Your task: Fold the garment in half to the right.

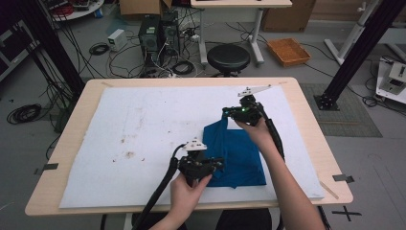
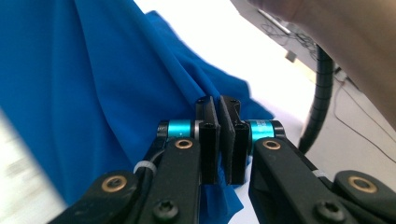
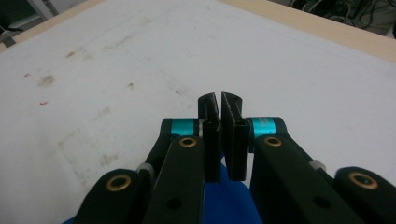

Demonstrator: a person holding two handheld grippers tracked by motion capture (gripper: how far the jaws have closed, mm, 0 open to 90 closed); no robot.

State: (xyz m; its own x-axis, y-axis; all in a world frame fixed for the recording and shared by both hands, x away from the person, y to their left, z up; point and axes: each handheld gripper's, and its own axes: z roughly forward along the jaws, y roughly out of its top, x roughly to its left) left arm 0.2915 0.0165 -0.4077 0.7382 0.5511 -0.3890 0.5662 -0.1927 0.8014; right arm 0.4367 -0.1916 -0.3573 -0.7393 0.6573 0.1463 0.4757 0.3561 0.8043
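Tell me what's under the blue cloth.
The blue cloth lies on a stained white mat that covers the wooden table. Both grippers, left and right, pinch its edges. Anything beneath its folds is covered.

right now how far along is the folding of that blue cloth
Partly done: the blue cloth already lies as a compact folded shape on the white mat. In hand: the left claw and right claw are each shut on an edge, lifting it. Left: lay this fold over and flatten it.
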